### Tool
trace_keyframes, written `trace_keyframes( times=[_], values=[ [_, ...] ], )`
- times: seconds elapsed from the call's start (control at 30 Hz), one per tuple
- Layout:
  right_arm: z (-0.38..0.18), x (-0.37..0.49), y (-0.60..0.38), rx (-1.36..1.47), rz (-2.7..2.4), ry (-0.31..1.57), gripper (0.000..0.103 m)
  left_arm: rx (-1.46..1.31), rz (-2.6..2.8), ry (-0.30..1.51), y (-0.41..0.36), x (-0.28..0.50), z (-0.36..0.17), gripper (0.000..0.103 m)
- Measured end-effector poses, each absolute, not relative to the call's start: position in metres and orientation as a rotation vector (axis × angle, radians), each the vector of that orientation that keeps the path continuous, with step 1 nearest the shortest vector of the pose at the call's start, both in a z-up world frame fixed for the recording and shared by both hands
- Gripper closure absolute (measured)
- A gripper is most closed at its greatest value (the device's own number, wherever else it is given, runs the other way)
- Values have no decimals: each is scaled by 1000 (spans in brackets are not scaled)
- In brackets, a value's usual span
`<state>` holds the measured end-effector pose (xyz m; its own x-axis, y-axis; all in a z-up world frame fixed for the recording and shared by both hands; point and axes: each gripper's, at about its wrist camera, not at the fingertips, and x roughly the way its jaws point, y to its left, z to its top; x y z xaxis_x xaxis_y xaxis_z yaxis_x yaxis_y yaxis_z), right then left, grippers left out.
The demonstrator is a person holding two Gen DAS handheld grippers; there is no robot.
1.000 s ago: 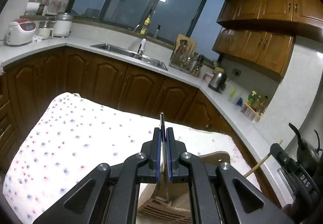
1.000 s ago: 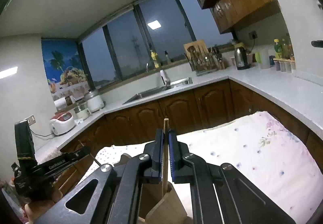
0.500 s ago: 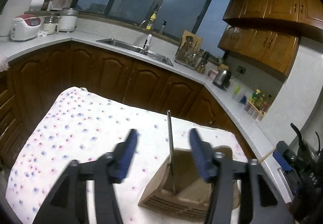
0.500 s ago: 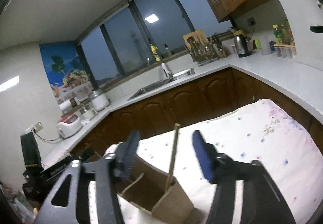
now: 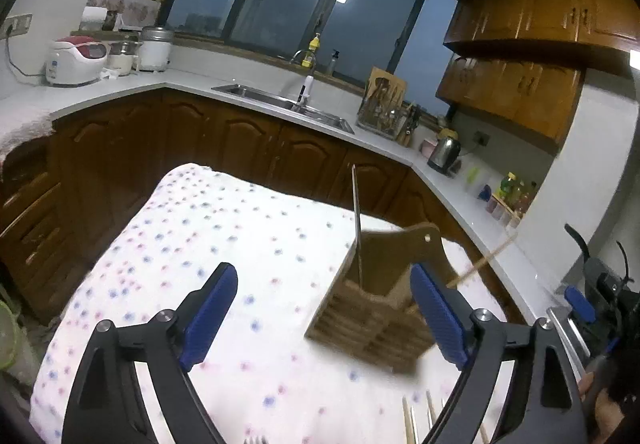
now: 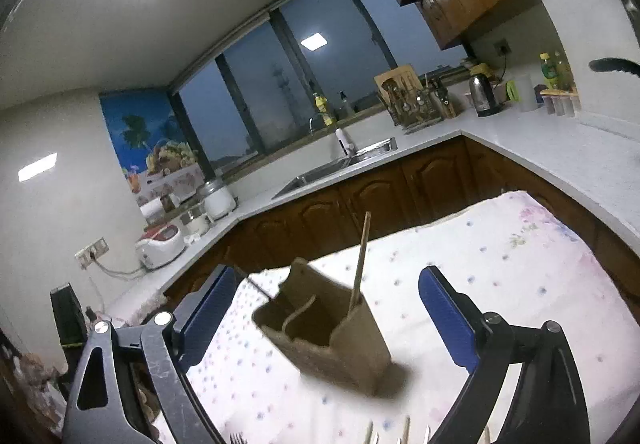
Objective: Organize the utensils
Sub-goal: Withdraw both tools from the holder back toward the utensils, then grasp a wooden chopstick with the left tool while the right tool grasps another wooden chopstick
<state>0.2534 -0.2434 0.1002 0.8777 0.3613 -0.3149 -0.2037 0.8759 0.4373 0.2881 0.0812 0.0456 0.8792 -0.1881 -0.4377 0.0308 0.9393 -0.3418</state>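
A wooden utensil holder (image 5: 376, 296) stands on the dotted tablecloth (image 5: 224, 244). A thin metal utensil (image 5: 357, 219) stands upright in it. A wooden chopstick (image 5: 480, 264) leans out to its right. My left gripper (image 5: 324, 308) is open and empty, above and short of the holder. In the right wrist view the holder (image 6: 332, 336) holds a wooden chopstick (image 6: 361, 260) upright. My right gripper (image 6: 324, 312) is open and empty around the holder's near side. Tips of loose chopsticks (image 5: 416, 420) and a fork (image 6: 237, 436) lie at the bottom edge.
The table is ringed by dark wood cabinets (image 5: 240, 147) and a white counter with a sink (image 5: 280, 103), rice cookers (image 5: 76, 59), a kettle (image 5: 444, 155) and a utensil rack (image 5: 384, 103). The right gripper's body (image 5: 600, 304) shows at the far right.
Both grippers opened and let go of their utensils, which now stand in the holder. Both grippers have drawn back from the holder with jaws spread wider.
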Motion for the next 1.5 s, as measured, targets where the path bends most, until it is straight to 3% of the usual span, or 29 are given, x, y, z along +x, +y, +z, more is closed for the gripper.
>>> trace_keyframes(
  times=[0.77,1.5],
  values=[
    [65,134,-285,355,192,533,8,-342,-151,602,81,169,52,12],
    [23,138,-305,314,155,674,9,-217,-190,753,10,197,43,12]
  ],
)
